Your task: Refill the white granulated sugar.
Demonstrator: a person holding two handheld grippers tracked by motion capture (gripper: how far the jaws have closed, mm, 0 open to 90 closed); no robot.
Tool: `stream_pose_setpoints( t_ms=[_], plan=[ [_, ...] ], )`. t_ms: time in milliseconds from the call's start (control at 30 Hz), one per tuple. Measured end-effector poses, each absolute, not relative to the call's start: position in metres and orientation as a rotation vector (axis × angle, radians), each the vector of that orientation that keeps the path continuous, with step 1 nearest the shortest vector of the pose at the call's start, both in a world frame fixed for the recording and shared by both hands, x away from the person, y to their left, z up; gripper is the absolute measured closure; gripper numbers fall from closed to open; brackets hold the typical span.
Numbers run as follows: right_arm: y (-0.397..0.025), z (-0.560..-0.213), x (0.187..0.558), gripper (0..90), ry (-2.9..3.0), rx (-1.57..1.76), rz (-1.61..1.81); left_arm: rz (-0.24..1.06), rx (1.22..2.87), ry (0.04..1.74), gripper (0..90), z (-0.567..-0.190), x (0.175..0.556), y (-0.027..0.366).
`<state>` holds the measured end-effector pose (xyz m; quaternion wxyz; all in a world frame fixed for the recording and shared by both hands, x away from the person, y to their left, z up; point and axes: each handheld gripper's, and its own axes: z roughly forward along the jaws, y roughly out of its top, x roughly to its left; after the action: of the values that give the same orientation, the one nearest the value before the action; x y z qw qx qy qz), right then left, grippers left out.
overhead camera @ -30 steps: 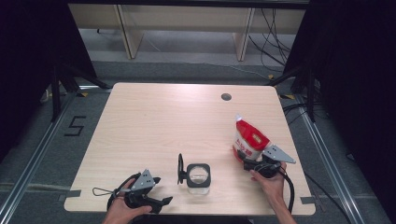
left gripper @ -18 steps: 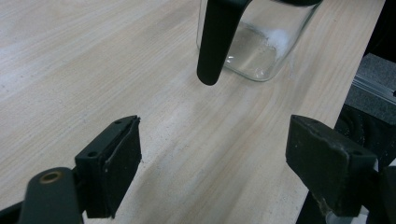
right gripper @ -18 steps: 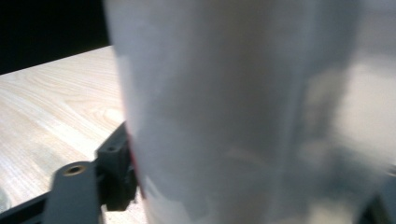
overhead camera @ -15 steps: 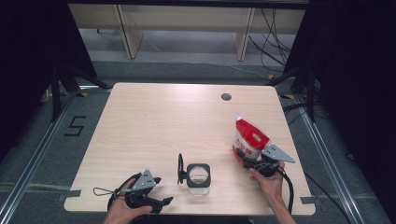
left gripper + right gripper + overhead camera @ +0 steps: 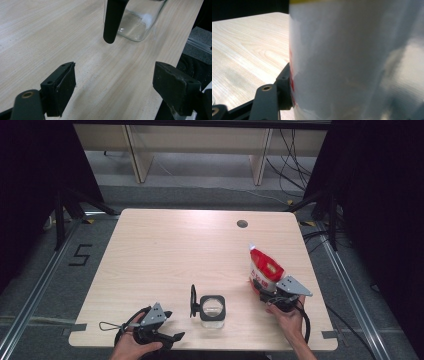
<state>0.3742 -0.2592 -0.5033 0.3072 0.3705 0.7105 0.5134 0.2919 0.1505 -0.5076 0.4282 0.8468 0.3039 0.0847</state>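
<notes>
Red-white bag (image 5: 264, 268) upright near table (image 5: 175, 245) right edge, pinched low by right hand-held gripper (image 5: 272, 292). Likely light, soft, crinkly, slippery; hold lower body firmly. Left hand-held gripper (image 5: 167, 336) wide, empty, beside glass jar (image 5: 212, 310).

Overhead view facing forward over table (image 5: 200, 245), gripper views close, sharing tabletop
</notes>
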Motion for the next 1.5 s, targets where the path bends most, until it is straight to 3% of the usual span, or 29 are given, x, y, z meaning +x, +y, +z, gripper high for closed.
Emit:
stream_pose_setpoints(
  t_ms=[533,1500],
  plan=[
    [-0.251,-0.471,0.343,39.5,1.888,0.731,1.209,0.233,2.137,0.735,18.2,-0.507,0.293,0.154],
    [-0.226,-0.461,0.289,40.0,1.961,0.281,0.761,0.230,2.098,0.776,18.2,-0.508,0.293,0.155]
  ],
)
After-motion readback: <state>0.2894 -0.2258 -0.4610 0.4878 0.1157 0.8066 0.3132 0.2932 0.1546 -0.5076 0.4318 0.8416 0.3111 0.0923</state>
